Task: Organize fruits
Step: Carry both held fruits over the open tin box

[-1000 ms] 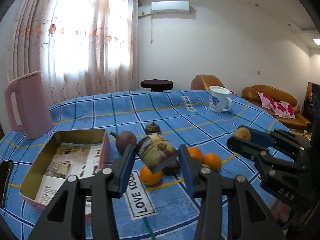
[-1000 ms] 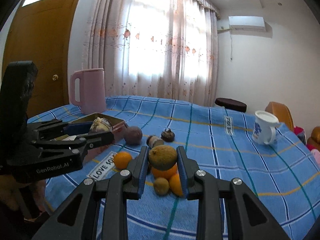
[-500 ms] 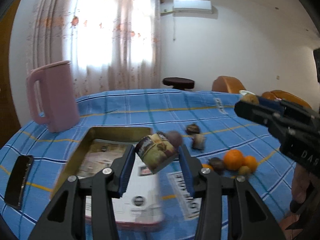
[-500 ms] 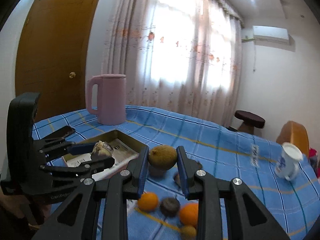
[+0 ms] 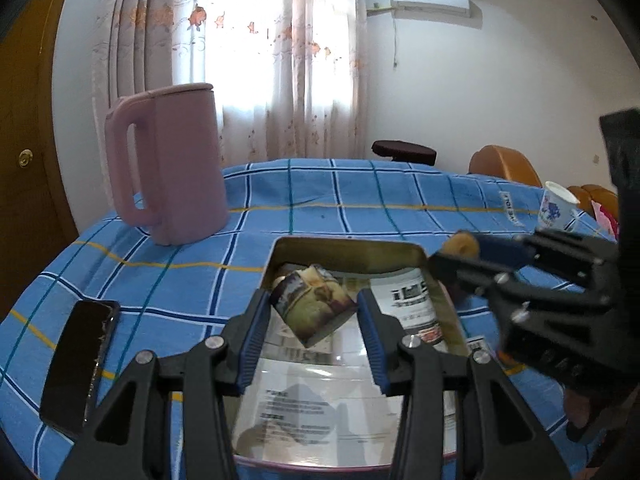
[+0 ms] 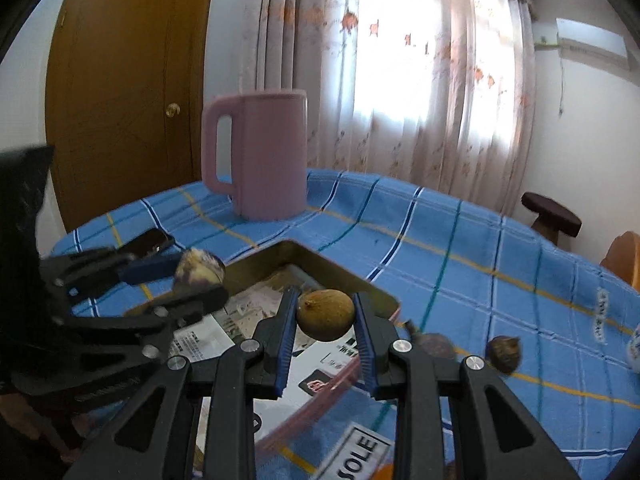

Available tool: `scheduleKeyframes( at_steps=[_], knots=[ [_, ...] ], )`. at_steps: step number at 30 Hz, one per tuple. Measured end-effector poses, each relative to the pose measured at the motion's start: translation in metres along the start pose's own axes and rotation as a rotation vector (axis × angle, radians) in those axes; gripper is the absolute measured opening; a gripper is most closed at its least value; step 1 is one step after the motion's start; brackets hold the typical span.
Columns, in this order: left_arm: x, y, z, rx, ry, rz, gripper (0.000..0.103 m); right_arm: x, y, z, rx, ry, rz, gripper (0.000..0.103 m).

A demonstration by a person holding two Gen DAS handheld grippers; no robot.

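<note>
Both tools now over tin (image 5: 348, 246): left tool (image 5: 314, 312) grasping mottled fruit (image 5: 312, 304), right tool (image 6: 325, 320) grasping brown fruit (image 6: 325, 314); release next

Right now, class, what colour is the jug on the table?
Pale pink; the jug shows best in the left wrist view.

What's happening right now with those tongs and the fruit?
Left tongs shut on mottled fruit. Right tongs shut on brown fruit. Both over the tin. Nothing blocking.
</note>
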State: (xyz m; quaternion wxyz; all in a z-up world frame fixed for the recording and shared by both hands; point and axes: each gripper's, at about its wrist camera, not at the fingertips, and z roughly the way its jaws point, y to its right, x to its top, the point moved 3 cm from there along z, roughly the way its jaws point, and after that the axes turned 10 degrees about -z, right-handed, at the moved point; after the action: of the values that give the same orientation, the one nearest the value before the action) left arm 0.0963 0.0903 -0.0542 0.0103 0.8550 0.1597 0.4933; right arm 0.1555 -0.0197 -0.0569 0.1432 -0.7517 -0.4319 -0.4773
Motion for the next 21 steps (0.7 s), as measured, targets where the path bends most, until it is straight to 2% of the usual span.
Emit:
scheduleKeyframes(
  at_steps=[6,21],
  knots=[
    [-0.003,-0.007,0.010,0.009,-0.030,-0.001,0.046,-0.007,-0.007,0.019,0.014,-0.062,-0.020,0.030],
    [-0.005,-0.006,0.020,0.030,-0.078,0.020,0.047,-0.015,-0.019,0.036,0.023,-0.140,-0.070,0.030]
  ],
)
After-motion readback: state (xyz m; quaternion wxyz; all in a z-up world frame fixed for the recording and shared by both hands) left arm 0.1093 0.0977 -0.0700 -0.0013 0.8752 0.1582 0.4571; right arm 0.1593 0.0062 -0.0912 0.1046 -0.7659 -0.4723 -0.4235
